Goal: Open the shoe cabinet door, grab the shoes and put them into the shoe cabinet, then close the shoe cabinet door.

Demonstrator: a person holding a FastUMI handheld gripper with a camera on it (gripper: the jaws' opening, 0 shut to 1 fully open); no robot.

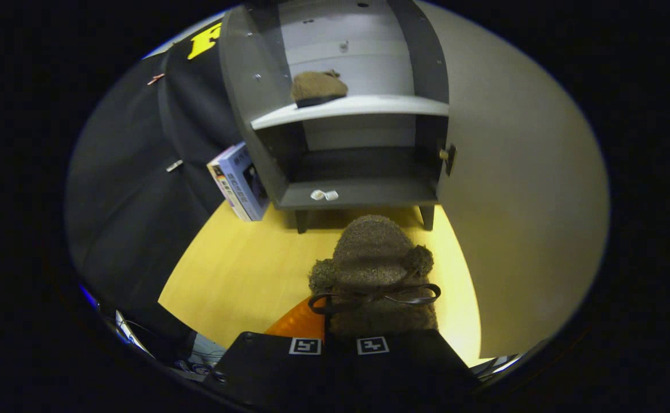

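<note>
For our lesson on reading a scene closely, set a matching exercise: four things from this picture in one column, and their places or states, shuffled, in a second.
Things
1. first shoe
2. second shoe
3. cabinet door
4. box

Places or states
A. swung open
B. on the floor, left of the cabinet
C. held in the tool, above the floor in front of the cabinet
D. on the cabinet's white shelf

Pairs: 1-D, 2-C, 3-A, 4-B

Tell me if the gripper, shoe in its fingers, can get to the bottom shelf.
Probably yes. The gripper holds a shoe, the door stands open, and the bottom shelf lies straight ahead, bare apart from a small white bit at its front edge.
</note>
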